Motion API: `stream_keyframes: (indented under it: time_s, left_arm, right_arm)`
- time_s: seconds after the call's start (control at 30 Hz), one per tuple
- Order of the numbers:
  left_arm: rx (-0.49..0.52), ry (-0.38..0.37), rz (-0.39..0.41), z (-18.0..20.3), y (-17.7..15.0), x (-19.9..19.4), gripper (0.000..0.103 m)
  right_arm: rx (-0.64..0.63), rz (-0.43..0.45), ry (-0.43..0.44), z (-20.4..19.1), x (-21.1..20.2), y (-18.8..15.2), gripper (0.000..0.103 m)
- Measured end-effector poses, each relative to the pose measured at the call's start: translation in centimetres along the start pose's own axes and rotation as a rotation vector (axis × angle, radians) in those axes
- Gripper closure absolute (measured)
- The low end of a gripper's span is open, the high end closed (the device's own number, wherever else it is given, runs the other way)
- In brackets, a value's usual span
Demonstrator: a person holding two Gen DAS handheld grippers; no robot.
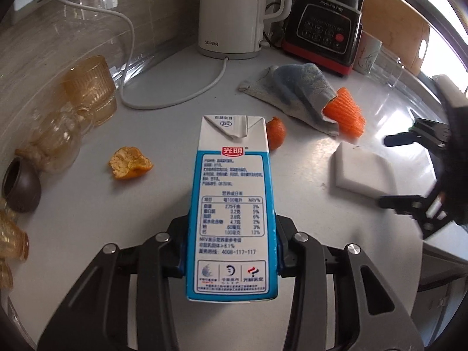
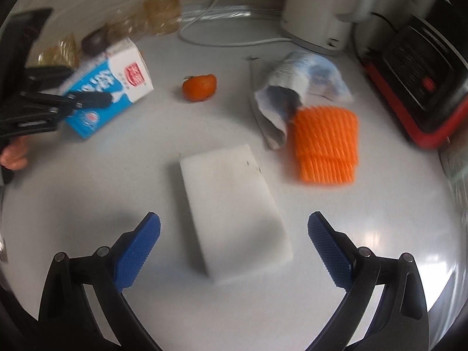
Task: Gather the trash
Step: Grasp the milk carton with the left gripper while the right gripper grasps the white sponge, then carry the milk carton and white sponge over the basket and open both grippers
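My left gripper (image 1: 232,248) is shut on a blue and white milk carton (image 1: 231,204), held above the grey counter; the carton also shows in the right wrist view (image 2: 111,87) at upper left. Two pieces of orange peel lie ahead: one (image 1: 130,162) to the carton's left, one (image 1: 275,133) just behind it, also in the right wrist view (image 2: 199,87). An orange foam fruit net (image 2: 326,144) lies beside a crumpled cloth (image 2: 304,87). My right gripper (image 2: 234,234) is open, its blue pads either side of a white sponge block (image 2: 234,210).
A white kettle (image 1: 234,11) with its cable and a black and red blender base (image 1: 327,29) stand at the back. Amber glass cups (image 1: 90,87) and a small brown pot (image 1: 20,187) line the left wall. A cutting board (image 1: 403,26) leans at the right.
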State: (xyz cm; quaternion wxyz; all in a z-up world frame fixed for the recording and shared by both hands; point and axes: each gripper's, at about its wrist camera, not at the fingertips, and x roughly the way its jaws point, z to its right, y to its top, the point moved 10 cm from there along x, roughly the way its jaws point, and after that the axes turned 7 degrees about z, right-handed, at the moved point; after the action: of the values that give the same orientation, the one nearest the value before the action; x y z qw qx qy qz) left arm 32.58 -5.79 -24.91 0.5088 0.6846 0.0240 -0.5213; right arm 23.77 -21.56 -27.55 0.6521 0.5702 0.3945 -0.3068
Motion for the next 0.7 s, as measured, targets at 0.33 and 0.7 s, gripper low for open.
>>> stream_keyframes:
  time_s: [0.33,0.7]
  left_arm:
    - [-0.073,0.012,0.007,1.8,-1.8,-2.6,0.063]
    - [-0.148,0.083,0.037,6.8,-4.8,-8.5,0.063]
  right_arm:
    - [-0.038,-0.060,0.053,-0.1,1.2,0.2,0.041]
    - [0.014,0.042,0.084,-3.1,-6.3,-2.9,0.042]
